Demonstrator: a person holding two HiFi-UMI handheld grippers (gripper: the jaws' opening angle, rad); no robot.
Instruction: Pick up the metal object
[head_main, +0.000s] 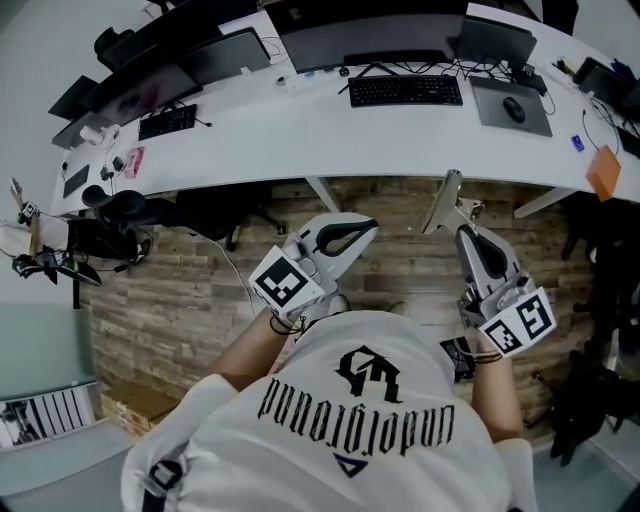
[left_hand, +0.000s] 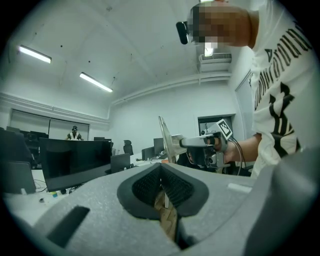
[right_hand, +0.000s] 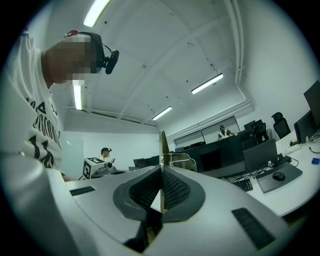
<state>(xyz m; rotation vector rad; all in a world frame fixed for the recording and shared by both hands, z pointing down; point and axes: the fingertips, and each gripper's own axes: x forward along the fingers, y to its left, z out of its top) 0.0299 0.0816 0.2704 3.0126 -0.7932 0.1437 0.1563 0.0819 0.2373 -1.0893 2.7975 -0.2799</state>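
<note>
Right gripper (head_main: 466, 235), jaws closed on the thin edge of the metal object (head_main: 446, 203), holds it in the air above the wooden floor (head_main: 200, 300), on the near side of the white surface (head_main: 300, 140). Its long axis runs from the jaws toward the surface, tilted slightly left. Left gripper (head_main: 365, 230), jaws together and empty, is to its left. Keyboard (head_main: 405, 90), mouse (head_main: 514, 110) and monitors (head_main: 225, 55) lie on the surface, farther off.
</note>
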